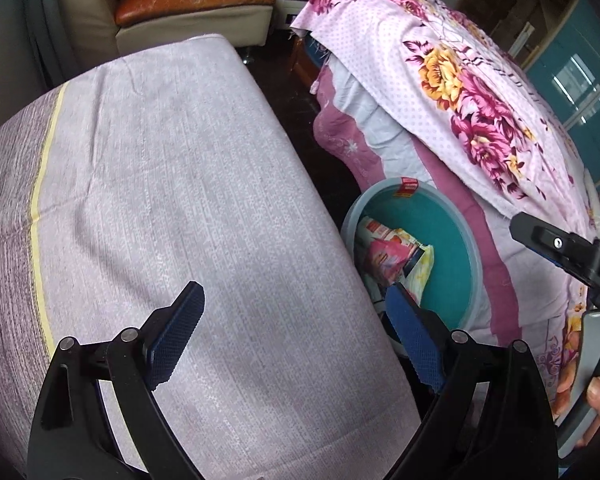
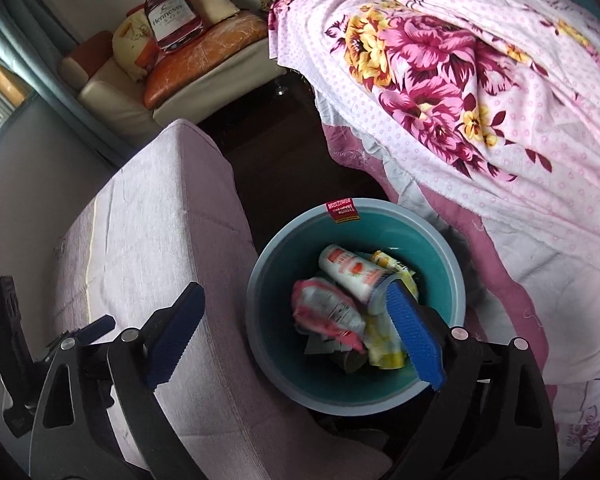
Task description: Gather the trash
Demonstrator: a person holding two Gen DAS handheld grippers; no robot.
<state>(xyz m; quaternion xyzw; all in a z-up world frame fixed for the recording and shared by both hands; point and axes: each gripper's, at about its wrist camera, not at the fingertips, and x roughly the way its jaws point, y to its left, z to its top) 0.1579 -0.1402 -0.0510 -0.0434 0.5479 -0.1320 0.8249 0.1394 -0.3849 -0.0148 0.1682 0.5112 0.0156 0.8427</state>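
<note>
A round bin (image 2: 436, 248) with a grey rim and teal inside stands on the floor between a covered table and a bed. It holds crumpled wrappers (image 2: 328, 312) and a white cup (image 2: 350, 270) that looks blurred. My right gripper (image 2: 296, 304) hangs above the bin, open, nothing between its blue pads. In the left wrist view the bin (image 1: 452, 236) is at lower right with wrappers (image 1: 388, 256) inside. My left gripper (image 1: 296, 304) is open and empty above the table's edge. The right gripper's body (image 1: 572, 256) shows at the right edge.
The table wears a pale lilac cloth (image 1: 160, 200) with a yellow stripe. A floral pink bedspread (image 2: 480, 80) hangs down right beside the bin. A cream and orange sofa (image 2: 188, 64) with cushions stands at the back. The floor between them is dark.
</note>
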